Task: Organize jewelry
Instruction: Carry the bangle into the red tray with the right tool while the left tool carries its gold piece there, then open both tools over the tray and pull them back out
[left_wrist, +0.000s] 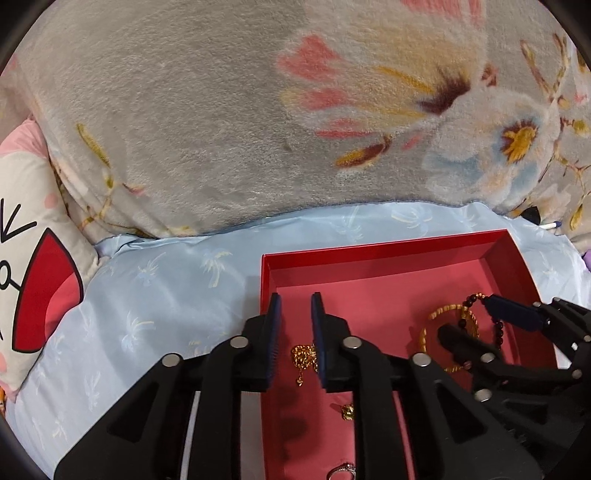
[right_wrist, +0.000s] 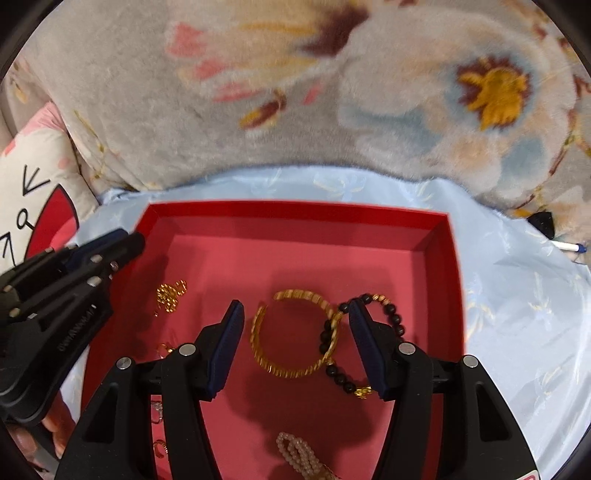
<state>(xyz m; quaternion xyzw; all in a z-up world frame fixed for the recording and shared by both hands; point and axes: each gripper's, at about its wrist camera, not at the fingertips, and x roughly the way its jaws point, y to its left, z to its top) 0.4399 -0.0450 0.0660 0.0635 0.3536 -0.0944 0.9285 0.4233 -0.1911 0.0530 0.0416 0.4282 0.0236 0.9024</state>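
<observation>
A red tray (right_wrist: 295, 206) lies on the bed with jewelry in it. My right gripper (right_wrist: 295, 314) is open above a gold bangle (right_wrist: 297, 295), which lies between the fingers without touching the pads. A black bead bracelet (right_wrist: 393, 314) overlaps the bangle beside the right finger. A pearl bracelet (right_wrist: 299, 456) lies nearer me. My left gripper (left_wrist: 295, 306) hangs over the tray's left side, its pads a narrow gap apart and holding nothing. A gold chain (left_wrist: 304, 360) lies on the tray floor beneath it. A small gold charm (left_wrist: 347, 411) and a silver ring (left_wrist: 343, 470) lie closer.
A plush floral blanket (left_wrist: 221, 129) rises behind the tray. A light blue sheet (left_wrist: 166, 288) surrounds it. A cartoon pillow (left_wrist: 33, 295) lies at the left. A pen (right_wrist: 570, 246) rests at the far right. A hand (right_wrist: 51, 424) holds the left gripper.
</observation>
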